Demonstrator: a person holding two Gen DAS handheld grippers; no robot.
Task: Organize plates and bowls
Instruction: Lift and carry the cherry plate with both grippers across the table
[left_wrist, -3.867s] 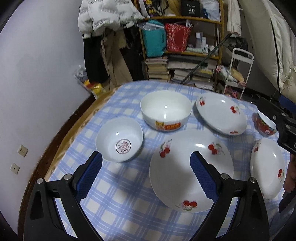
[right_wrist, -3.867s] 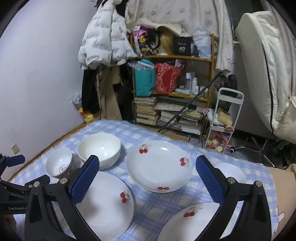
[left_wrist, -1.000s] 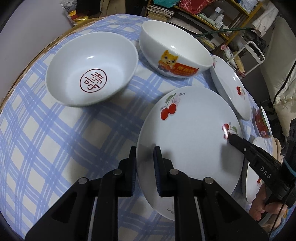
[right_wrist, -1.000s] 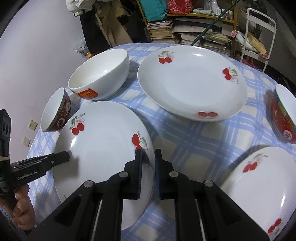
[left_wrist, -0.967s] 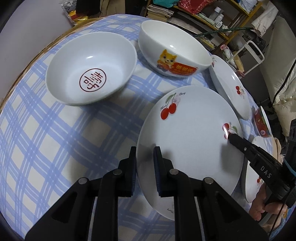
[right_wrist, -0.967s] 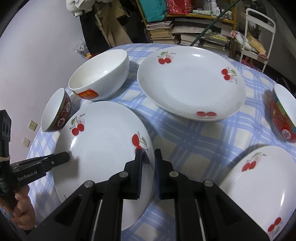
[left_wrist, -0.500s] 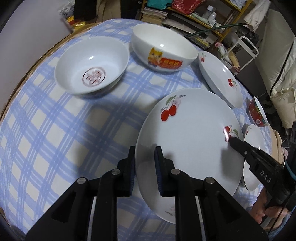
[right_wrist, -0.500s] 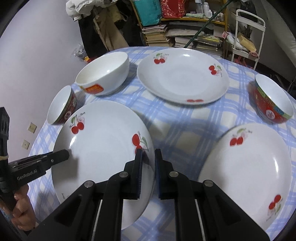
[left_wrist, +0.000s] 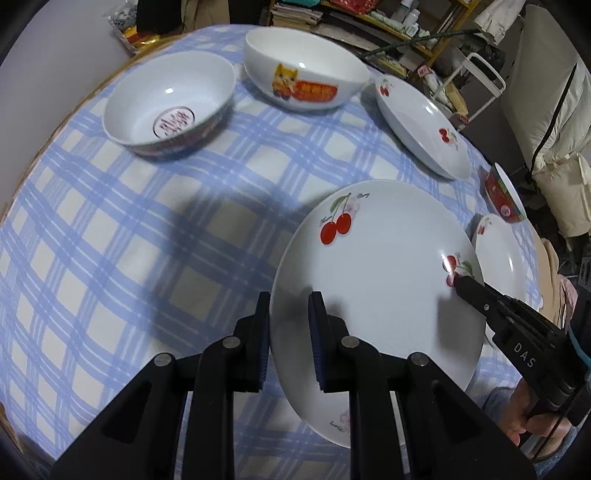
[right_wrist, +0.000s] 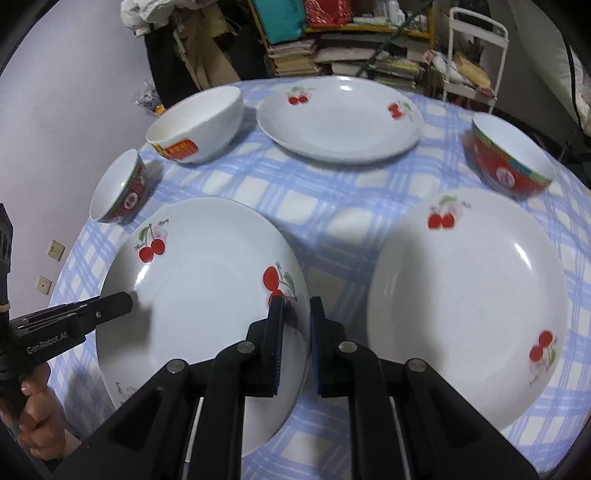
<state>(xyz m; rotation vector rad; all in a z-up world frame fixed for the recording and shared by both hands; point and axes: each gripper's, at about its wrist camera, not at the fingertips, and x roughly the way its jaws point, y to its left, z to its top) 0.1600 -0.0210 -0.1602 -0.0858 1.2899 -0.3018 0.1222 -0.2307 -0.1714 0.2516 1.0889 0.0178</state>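
A large white cherry plate (left_wrist: 380, 280) (right_wrist: 207, 291) is held above the blue checked tablecloth (left_wrist: 147, 229). My left gripper (left_wrist: 290, 306) is shut on its left rim. My right gripper (right_wrist: 295, 310) is shut on its right rim and shows in the left wrist view (left_wrist: 480, 295). A second cherry plate (right_wrist: 469, 299) lies to the right. A third cherry plate (right_wrist: 340, 118) lies at the back. A white bowl with a cat picture (left_wrist: 306, 77), a bowl with a red emblem (left_wrist: 170, 107) and a red bowl (right_wrist: 509, 162) stand on the table.
The table's edge (left_wrist: 22, 192) runs along the left, near a pale wall (right_wrist: 55, 110). Shelves of books and bags (right_wrist: 332, 40) and a white wire rack (right_wrist: 476, 55) stand behind the table. A padded white chair (left_wrist: 554, 110) is at the right.
Both grippers have lifted the large cherry plate off the tablecloth; it has risen and shifted toward the right. The other dishes have not moved.
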